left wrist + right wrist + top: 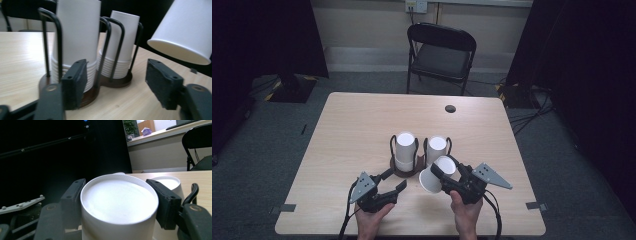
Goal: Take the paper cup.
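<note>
Right gripper [447, 174] clamps a single white paper cup [435, 174], jaws pressed on either side of its body near the closed base; in the right gripper view that cup [119, 202] sits squarely between the two black pads. It appears lifted off the table [352, 125] and tilted, just short of the dark double cup holder [406, 170]. Beyond the jaws, two stacks of upturned white cups [405, 148] stand in the holder's wire loops. Left gripper [393, 182] hangs wide apart, gripping nothing, with the holder's nearer stack [75, 37] just ahead of its jaws and the held cup [185, 32] up to its right.
</note>
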Available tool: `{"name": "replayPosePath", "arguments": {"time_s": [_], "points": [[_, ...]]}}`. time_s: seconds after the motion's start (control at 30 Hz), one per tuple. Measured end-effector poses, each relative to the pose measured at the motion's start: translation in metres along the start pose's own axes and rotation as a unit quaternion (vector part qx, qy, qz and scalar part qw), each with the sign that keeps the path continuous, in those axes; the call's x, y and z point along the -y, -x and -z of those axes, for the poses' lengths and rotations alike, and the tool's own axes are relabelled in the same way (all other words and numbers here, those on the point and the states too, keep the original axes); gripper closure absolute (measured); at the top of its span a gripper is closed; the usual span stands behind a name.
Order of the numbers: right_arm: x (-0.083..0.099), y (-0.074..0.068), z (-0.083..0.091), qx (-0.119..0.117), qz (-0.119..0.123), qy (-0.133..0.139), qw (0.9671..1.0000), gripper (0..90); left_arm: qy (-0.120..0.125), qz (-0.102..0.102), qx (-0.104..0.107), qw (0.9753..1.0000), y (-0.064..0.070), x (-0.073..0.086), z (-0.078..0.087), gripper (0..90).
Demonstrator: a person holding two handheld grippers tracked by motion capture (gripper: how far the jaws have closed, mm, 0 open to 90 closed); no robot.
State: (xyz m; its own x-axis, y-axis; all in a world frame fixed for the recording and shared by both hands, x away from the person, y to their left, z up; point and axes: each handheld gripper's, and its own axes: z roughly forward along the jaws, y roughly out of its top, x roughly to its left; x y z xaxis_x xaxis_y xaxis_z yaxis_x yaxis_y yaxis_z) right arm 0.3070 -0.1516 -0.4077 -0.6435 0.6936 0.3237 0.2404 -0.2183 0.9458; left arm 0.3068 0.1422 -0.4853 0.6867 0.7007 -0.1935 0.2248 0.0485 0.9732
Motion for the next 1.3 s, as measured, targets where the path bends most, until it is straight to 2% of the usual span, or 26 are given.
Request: {"name": "replayPosePath", "arguments": {"time_s": [0.07,0.2,0.33,0.43,0.5,0.57,0.67,0.7,0.8,0.93,1.0,1.17,1.3], "points": [[0.003,0.000,0.001,0.002,-0.004,0.003,1.0000,34.4,-0.001,-0.002,0.004,1.0000,0.001,0.000,-0.002,36.4],[0.004,0.003,0.003,-0.014,-0.029,0.016,0.9994,34.5,0.004,-0.012,0.017,0.9998,0.006,0.000,-0.003,39.1],[0.005,0.003,0.007,-0.031,-0.046,0.028,0.9981,34.5,0.015,-0.012,0.036,0.9992,0.011,0.000,-0.005,40.5],[0.008,0.001,0.006,-0.051,-0.066,0.034,0.9960,34.5,0.025,-0.014,0.048,0.9984,0.015,0.000,-0.007,42.3],[0.010,-0.001,0.005,-0.066,-0.078,0.037,0.9941,34.5,0.035,-0.012,0.071,0.9968,0.017,0.000,-0.009,43.3],[0.012,-0.003,0.003,-0.075,-0.089,0.037,0.9926,34.5,0.041,-0.016,0.074,0.9963,0.019,0.000,-0.009,45.7],[0.014,-0.003,0.001,-0.093,-0.104,0.039,0.9895,34.5,0.051,-0.013,0.092,0.9944,0.020,-0.001,-0.010,54.5],[0.015,-0.004,0.001,-0.098,-0.111,0.039,0.9882,34.5,0.054,-0.013,0.091,0.9943,0.020,-0.001,-0.010,56.0],[0.015,-0.004,0.000,-0.107,-0.119,0.040,0.9863,34.5,0.063,-0.007,0.101,0.9929,0.021,-0.001,-0.012,57.5],[0.017,-0.004,-0.003,-0.122,-0.137,0.038,0.9823,34.5,0.069,-0.016,0.114,0.9909,0.023,-0.003,-0.015,59.8],[0.018,-0.005,-0.004,-0.124,-0.139,0.035,0.9820,34.5,0.076,-0.017,0.121,0.9896,0.023,-0.004,-0.016,64.1],[0.019,-0.006,-0.007,-0.137,-0.154,0.033,0.9779,34.5,0.085,-0.019,0.124,0.9884,0.023,-0.006,-0.019,68.3],[0.020,-0.007,-0.009,-0.143,-0.159,0.029,0.9765,34.5,0.097,-0.023,0.113,0.9886,0.025,-0.007,-0.018,70.8]]}}
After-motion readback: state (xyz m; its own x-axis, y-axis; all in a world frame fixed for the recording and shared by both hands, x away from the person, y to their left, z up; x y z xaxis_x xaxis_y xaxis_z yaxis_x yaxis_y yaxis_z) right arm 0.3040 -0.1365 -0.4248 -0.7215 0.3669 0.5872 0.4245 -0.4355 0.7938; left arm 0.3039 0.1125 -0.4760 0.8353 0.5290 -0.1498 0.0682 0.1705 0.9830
